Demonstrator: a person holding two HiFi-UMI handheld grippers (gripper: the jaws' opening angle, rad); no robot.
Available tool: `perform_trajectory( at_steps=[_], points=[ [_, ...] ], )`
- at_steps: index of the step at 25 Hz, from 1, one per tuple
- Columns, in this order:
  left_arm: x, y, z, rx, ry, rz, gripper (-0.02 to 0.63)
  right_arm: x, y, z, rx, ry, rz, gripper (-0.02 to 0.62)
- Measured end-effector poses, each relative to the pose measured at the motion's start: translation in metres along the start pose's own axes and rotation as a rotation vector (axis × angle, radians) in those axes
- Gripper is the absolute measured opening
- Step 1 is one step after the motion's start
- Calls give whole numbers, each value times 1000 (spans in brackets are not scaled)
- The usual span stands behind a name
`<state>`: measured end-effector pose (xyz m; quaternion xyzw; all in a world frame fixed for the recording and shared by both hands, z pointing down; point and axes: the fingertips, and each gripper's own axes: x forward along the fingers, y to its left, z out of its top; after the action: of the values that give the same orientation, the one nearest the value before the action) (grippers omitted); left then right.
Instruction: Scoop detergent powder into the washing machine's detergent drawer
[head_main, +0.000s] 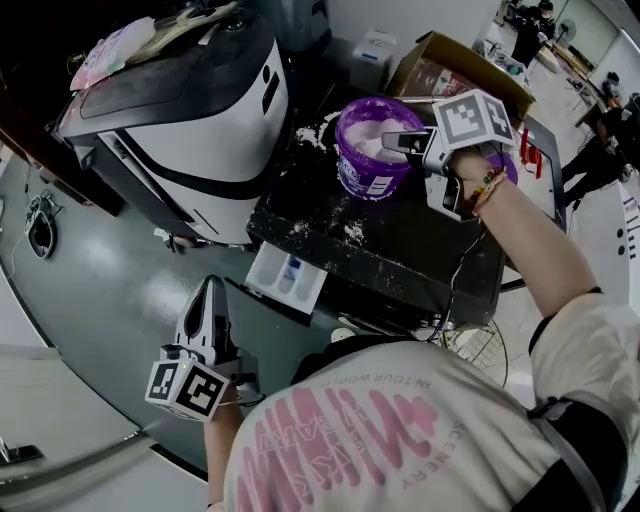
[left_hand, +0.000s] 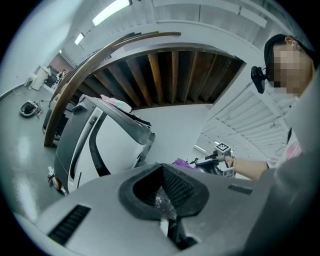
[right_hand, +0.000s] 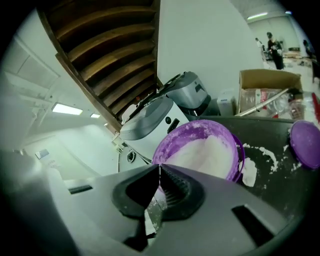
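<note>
A purple tub (head_main: 372, 172) of white detergent powder (right_hand: 212, 152) stands open on the black washing machine top (head_main: 400, 240). My right gripper (head_main: 388, 141) hangs over the tub's right rim, tilted down at the powder. Its jaws are shut (right_hand: 160, 167), and no scoop shows past the tips. The white detergent drawer (head_main: 287, 278) is pulled out at the machine's front left. My left gripper (head_main: 209, 287) is held low in front of the drawer, apart from it. It points level, and its jaws (left_hand: 162, 166) are together with nothing held.
Spilled powder (head_main: 312, 130) lies on the machine top beside the tub. The purple lid (right_hand: 306, 142) rests to the tub's right. A cardboard box (head_main: 450, 65) stands behind. A white and black machine (head_main: 180, 110) stands to the left. People stand far off.
</note>
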<state>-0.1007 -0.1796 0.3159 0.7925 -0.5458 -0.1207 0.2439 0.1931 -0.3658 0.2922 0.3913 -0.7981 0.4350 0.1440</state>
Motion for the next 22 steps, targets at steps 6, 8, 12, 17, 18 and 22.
perform_trajectory(
  at_steps=[6, 8, 12, 17, 18, 22],
  points=[
    [2, 0, -4, -6, 6, -9, 2, -8, -9, -3, 95, -45, 14, 6],
    [2, 0, -4, -8, 6, -10, 2, -9, -10, -4, 135, -62, 38, 6],
    [3, 0, -3, -8, 7, -10, 2, -14, -10, -3, 162, -98, 44, 6],
    [3, 0, -4, -8, 9, -7, 2, -15, -15, -3, 237, -144, 69, 3],
    [3, 1, -4, -8, 9, -6, 2, -15, -15, -4, 253, -150, 77, 5],
    [3, 2, -3, -11, 12, -2, 2, -16, -18, -5, 310, -180, 99, 5]
  ],
)
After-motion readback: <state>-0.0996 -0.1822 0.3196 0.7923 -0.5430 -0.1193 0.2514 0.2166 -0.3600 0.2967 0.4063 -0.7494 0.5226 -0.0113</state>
